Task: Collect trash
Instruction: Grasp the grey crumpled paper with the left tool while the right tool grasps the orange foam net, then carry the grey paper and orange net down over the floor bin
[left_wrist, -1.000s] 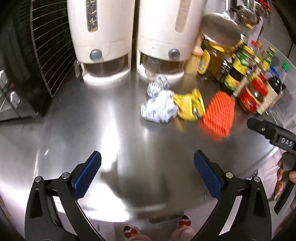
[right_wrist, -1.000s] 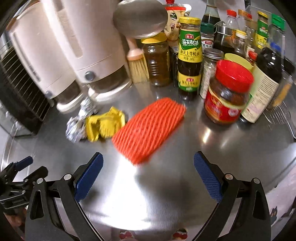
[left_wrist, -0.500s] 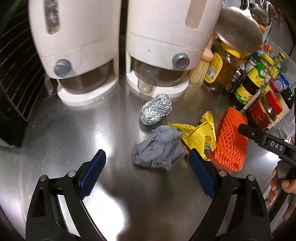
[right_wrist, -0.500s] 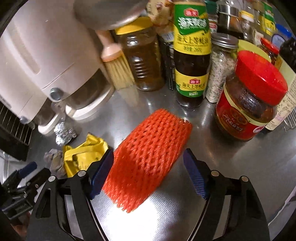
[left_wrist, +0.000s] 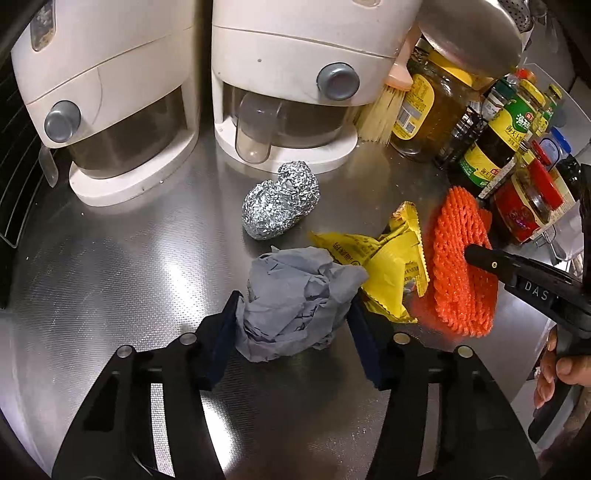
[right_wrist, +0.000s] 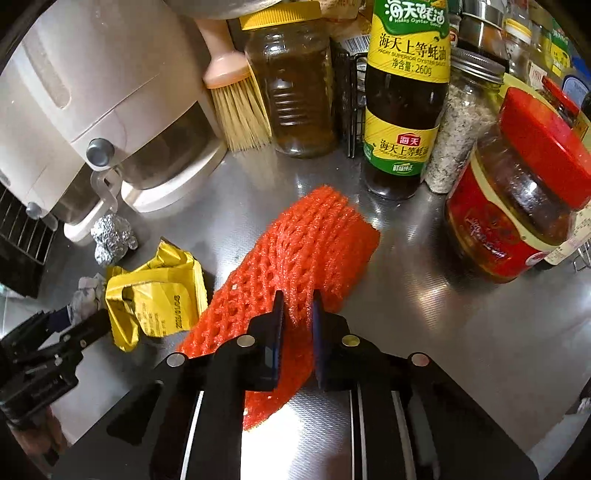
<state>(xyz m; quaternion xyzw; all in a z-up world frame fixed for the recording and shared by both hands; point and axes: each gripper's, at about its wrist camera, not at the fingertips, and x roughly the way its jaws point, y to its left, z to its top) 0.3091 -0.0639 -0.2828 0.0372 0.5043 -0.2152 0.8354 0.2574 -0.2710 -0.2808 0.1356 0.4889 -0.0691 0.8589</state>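
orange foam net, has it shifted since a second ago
Cannot tell. The orange foam net lies beside the oyster sauce bottle as before; it only looms larger. The right gripper has just closed on it.

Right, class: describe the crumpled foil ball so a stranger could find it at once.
On the steel counter, look just in front of the right-hand white dispenser. The crumpled silver foil ball sits there alone, the only shiny metallic scrap; its neighbours are grey paper, yellow wrapper, orange netting.
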